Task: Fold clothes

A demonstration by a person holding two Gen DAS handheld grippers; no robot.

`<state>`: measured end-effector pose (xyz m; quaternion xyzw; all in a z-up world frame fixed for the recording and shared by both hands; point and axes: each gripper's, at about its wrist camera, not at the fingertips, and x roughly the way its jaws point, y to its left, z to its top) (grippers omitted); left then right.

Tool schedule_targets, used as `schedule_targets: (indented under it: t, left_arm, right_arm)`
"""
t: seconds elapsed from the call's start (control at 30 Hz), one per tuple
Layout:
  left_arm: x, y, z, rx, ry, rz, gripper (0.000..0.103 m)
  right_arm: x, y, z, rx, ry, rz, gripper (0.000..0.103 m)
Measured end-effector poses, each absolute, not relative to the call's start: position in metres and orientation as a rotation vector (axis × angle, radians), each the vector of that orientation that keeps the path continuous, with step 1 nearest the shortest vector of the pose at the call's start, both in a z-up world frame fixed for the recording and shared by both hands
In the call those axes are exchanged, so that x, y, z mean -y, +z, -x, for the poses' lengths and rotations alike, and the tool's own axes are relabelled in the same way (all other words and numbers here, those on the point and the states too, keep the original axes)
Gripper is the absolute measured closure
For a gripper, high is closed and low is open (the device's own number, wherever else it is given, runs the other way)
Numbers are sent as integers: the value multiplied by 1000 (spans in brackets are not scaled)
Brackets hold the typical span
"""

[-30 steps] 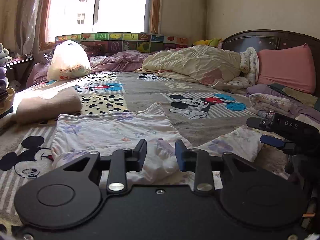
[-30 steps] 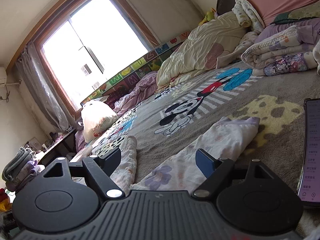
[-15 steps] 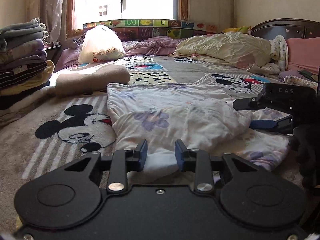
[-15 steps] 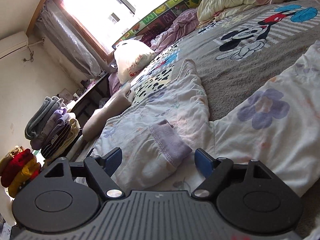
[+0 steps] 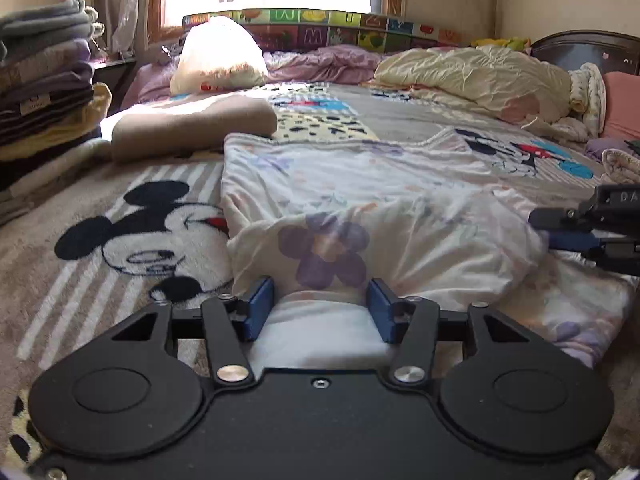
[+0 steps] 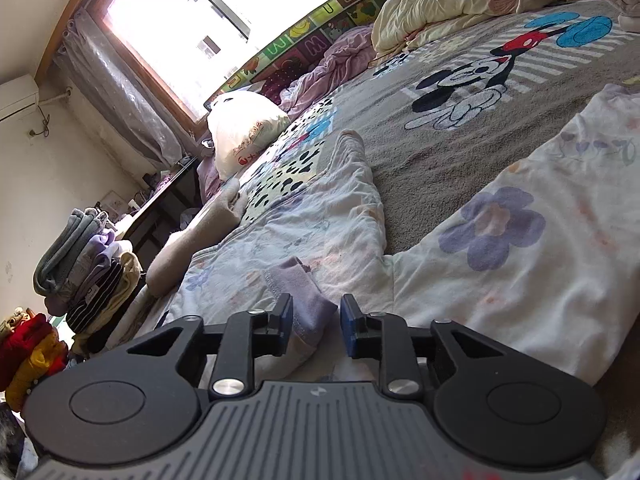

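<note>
Floral garment (image 5: 384, 216) spread on cartoon blanket (image 5: 100, 208); left gripper (image 5: 321, 309), clenched half a second ago, now released around the folded white hem; right gripper (image 6: 315, 327), formerly wide, now narrowed about purple cuff (image 6: 304, 300), not yet clamped.

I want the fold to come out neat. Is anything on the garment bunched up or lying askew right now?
Yes. The floral garment is not flat: its near part is bunched into a puffy fold just ahead of the left gripper. In the right wrist view, a purple cuff lies crumpled on top, between the right gripper fingers.
</note>
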<state>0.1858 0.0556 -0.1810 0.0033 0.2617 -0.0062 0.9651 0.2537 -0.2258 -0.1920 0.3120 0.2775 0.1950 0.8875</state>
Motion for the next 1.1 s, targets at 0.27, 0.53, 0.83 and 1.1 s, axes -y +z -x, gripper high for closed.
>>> schedule_targets:
  t: [0.27,0.53,0.83,1.1]
  left_arm:
    - [-49,-182,-188,-549,0,-73,43]
    - [-49,-170,-187,-570,18,-74,41]
    - [-32,-151,-137,-403,15,-19,40]
    - [-15,-139,-134,-373,-64,-62,40]
  right_arm:
    - [212,-190,-253,-612,429,-508,91]
    - [239,-184,-226,-545,382,-525,60]
    - [340,-179,-190,-420,-2,-718,38]
    - [356,-206,-221,-460,-112,-797,38]
